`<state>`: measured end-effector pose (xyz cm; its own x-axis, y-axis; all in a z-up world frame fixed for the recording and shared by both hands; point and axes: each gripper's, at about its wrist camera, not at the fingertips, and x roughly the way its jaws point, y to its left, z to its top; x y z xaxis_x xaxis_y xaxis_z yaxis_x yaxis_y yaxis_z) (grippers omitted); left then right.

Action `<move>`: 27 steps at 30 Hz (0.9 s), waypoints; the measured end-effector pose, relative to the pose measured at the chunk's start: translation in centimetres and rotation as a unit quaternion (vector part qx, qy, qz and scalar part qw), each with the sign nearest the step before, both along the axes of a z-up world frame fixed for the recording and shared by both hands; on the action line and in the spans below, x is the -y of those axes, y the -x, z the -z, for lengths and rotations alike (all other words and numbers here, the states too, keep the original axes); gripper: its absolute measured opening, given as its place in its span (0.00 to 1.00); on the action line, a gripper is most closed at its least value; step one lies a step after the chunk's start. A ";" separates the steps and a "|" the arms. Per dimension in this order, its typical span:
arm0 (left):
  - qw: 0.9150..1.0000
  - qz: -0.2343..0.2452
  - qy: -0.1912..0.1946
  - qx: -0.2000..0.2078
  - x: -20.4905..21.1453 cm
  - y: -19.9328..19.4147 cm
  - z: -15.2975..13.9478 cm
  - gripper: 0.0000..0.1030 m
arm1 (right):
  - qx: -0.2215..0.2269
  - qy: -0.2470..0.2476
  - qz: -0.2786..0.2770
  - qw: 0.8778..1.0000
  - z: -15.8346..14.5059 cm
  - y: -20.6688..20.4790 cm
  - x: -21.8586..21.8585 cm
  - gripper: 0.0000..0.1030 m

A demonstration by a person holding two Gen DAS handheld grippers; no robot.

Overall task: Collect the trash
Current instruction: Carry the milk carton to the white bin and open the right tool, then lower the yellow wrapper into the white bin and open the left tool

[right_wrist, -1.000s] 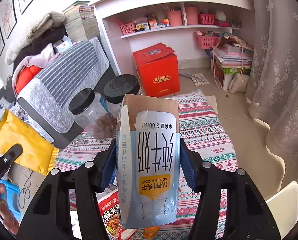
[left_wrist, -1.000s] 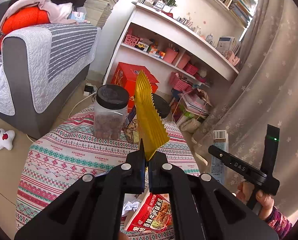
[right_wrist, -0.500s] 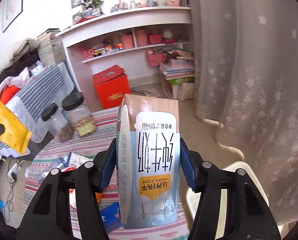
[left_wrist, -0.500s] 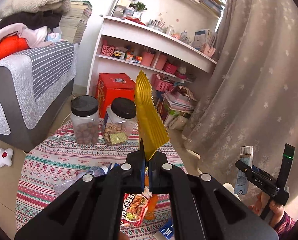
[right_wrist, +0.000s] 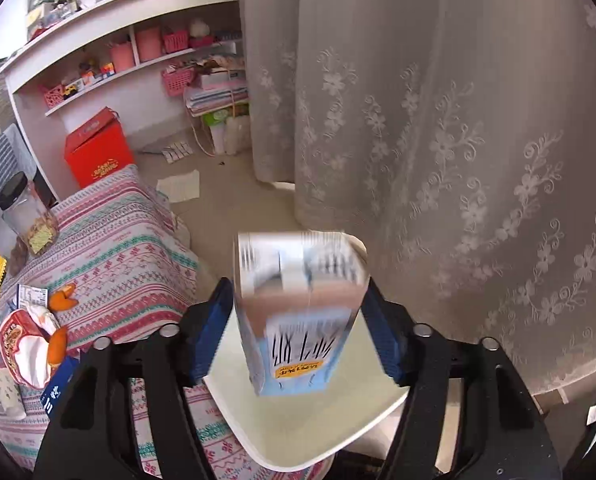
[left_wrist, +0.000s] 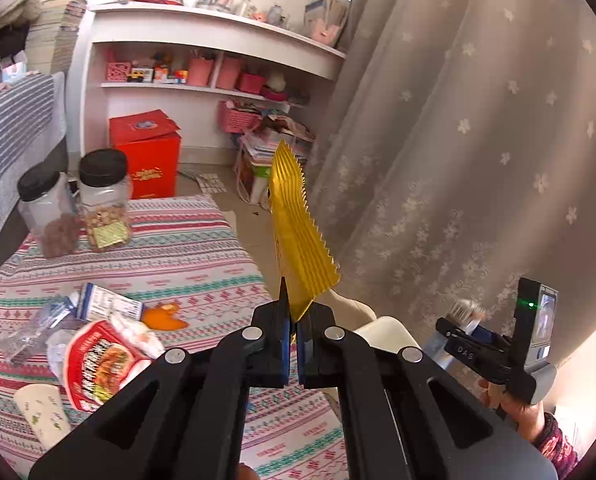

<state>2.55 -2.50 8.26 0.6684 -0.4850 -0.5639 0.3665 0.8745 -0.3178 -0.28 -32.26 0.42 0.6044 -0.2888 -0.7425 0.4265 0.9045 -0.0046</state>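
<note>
- Left gripper: jaws pinched tight on the bottom corner of a yellow foil wrapper. The wrapper stands upright, serrated edge toward the curtain.
- Left gripper tilts moderately downward over the edge of the patterned tablecloth.
- Right gripper: jaws have just been opening. The blue pads stand clear of the milk carton on both sides.
- Carton between the jaws, motion-blurred, tipped with its top toward the camera, above the open white bin. Contact with the bin cannot be told.
- Right gripper points steeply down at the bin, beside the curtain.
- In the left view a hand in a patterned sleeve grips the right tool's handle, low at right.
- Remaining trash on the cloth: red snack packet, orange peel, clear plastic bottle.
- Two black-lidded jars at the far end of the cloth.
</note>
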 end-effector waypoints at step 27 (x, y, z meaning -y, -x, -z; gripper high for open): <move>0.968 0.207 -0.025 -0.137 23.8 1.5 9.5 0.16 | 0.182 -0.036 0.222 0.957 -5.0 8.3 11.5 0.93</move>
